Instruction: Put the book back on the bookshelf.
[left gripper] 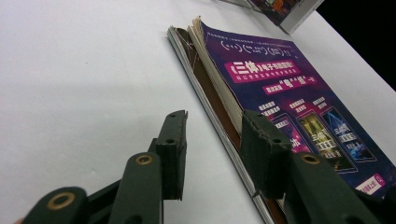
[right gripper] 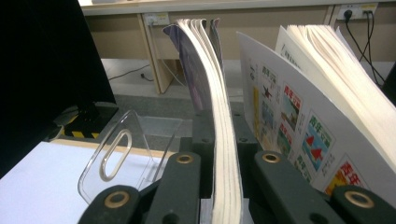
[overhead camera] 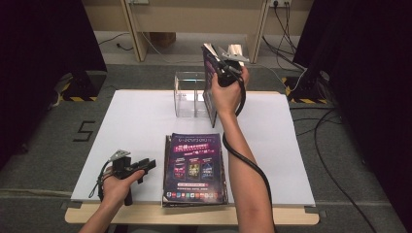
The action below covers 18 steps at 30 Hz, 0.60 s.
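At the far side of the worktop, the right hand-held gripper clamps an upright magazine beside a clear acrylic holder, while the left hand-held gripper rests open near a purple magazine stack, perhaps titled "三体".

Held magazine cut off at bottom edge, stack cover print too small to read

Lab recording bay | white-topped table at centre | black curtains at 10 and 2 | hazard-striped stand bases | floor cables at 3
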Motion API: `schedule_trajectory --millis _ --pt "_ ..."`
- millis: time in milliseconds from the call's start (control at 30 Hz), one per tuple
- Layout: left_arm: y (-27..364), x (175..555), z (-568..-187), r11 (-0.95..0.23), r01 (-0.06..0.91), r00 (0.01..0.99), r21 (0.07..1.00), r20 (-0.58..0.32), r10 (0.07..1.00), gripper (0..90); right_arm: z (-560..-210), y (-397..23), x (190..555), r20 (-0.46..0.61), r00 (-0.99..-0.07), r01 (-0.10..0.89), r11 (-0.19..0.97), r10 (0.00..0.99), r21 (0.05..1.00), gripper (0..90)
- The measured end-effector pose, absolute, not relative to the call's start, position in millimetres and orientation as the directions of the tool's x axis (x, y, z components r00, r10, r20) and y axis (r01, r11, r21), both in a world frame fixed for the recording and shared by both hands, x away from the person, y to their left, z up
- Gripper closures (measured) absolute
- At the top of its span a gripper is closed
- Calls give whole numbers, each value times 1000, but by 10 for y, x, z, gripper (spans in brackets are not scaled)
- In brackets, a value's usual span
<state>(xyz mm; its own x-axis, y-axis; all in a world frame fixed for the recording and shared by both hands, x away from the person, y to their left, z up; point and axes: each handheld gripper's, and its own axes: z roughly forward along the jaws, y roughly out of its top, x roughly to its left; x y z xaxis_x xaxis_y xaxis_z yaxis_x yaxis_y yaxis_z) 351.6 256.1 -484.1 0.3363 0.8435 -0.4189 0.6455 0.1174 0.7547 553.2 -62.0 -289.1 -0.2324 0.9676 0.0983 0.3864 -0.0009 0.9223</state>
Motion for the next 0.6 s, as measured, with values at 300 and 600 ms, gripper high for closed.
schedule_trajectory --millis 300,600 --pt "2565 3520 -4846 115 646 338 754 -418 843 607 -2962 -591 5642 98 -211 383 -10 973 924 845" --pt "2570 3521 -4849 114 648 338 753 -419 843 608 -3033 -602 5723 117 -185 382 -38 976 923 845"
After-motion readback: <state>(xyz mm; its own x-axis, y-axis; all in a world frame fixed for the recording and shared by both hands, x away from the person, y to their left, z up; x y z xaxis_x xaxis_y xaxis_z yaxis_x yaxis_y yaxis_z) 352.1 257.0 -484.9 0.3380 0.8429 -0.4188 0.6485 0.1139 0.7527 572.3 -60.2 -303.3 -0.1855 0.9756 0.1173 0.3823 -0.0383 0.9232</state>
